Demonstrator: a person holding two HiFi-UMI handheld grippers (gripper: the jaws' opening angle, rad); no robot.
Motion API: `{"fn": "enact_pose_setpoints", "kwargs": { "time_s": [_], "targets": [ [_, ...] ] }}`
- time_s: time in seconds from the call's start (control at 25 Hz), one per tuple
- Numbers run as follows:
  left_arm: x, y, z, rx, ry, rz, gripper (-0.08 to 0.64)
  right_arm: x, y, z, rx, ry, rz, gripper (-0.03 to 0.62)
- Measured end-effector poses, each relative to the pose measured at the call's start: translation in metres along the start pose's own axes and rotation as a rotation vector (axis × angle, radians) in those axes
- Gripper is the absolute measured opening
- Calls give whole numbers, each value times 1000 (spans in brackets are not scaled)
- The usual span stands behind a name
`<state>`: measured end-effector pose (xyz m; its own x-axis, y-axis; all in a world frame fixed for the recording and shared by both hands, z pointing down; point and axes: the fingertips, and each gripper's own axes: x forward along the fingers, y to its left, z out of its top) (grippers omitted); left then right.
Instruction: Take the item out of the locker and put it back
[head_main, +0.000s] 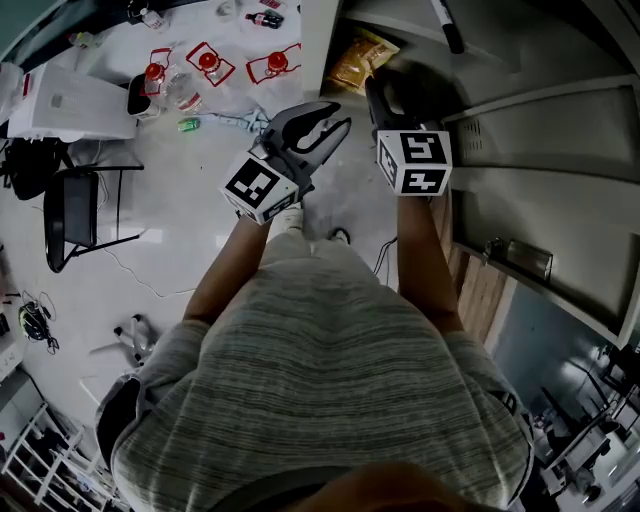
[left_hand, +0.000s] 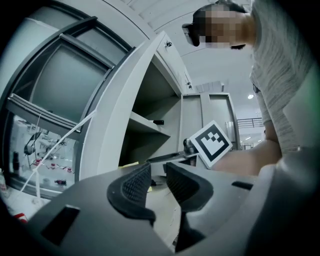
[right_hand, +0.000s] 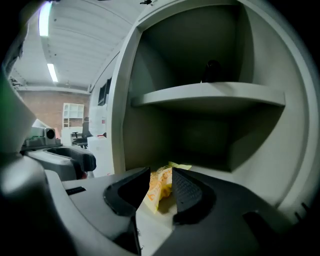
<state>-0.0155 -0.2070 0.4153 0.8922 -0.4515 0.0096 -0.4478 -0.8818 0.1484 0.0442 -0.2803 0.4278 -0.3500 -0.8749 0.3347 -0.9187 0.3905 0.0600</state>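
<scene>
Yellow snack packet (right_hand: 161, 192) lies inside the locker (right_hand: 210, 95), near its floor's front edge; right gripper (right_hand: 158, 176), jaws spread, points straight at it, nearer; left gripper (left_hand: 158, 177), spread and empty, hangs outside.

Floor clutter on your left side, head view.
Three red-framed items (head_main: 210, 63) at 11 o'clock, with a clear bottle (head_main: 181, 90) and a small green thing (head_main: 189, 124) just beside them. White box (head_main: 70, 105) at 10 o'clock, black chair (head_main: 72, 215) at 9 o'clock just below it, thin cable (head_main: 130, 270) trailing off the chair. White wire rack (head_main: 30, 450) at 7 o'clock. One more bottle (head_main: 265, 19) near 12, at the top edge.
</scene>
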Motion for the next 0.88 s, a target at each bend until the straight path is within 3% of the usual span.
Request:
{"fn": "enact_pose_setpoints", "kwargs": {
  "time_s": [0.4,0.64,0.88],
  "targets": [
    [13,-18,1,0,-11,-31,91,-20,-43,-32,-4,89,-142,134],
    [15,-20,-3,1,-3,-35,91,-1,-60,-53,42,199,-212,216],
    [15,-14,-5,-3,10,-33,91,15,-68,-69,95,326,-250,218]
  ]
}}
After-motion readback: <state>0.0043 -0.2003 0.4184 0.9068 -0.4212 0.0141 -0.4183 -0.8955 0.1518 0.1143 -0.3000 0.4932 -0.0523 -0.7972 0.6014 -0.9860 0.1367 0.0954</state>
